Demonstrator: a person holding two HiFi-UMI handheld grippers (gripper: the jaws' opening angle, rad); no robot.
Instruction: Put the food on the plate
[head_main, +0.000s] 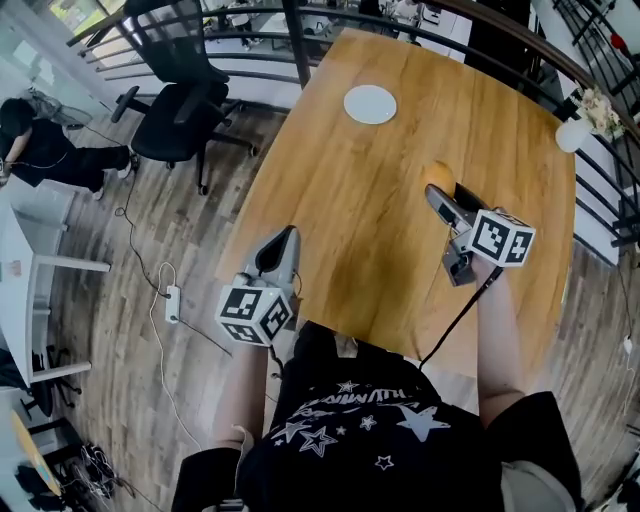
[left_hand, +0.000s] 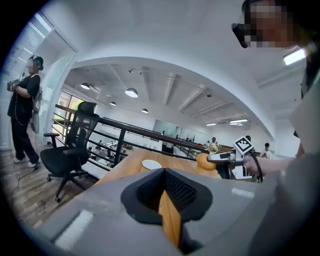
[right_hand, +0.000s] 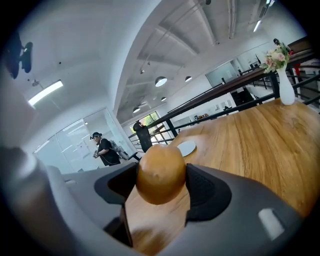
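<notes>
Evidently the smooth, rounded golden-brown food item (right_hand: 161, 173) is pinched between the right gripper's (head_main: 440, 195) dark ribbed pads. It sits over the glossy wooden table (head_main: 350, 250) at mid-right of the head view, presumably bound for the flat round white plate (head_main: 370, 104) near the top centre. Lower left, the left gripper (head_main: 288, 236) has its jaws together and empty, likely just out of the way.

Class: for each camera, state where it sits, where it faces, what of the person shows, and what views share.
Head view: on the head, steeply down at the table; forearms, shirt, left gripper, right gripper show.
Left gripper view: along its empty jaws across the table; right gripper shows.
Right gripper view: along its jaws, shut on the food.
Shared: all see the white plate.
</notes>
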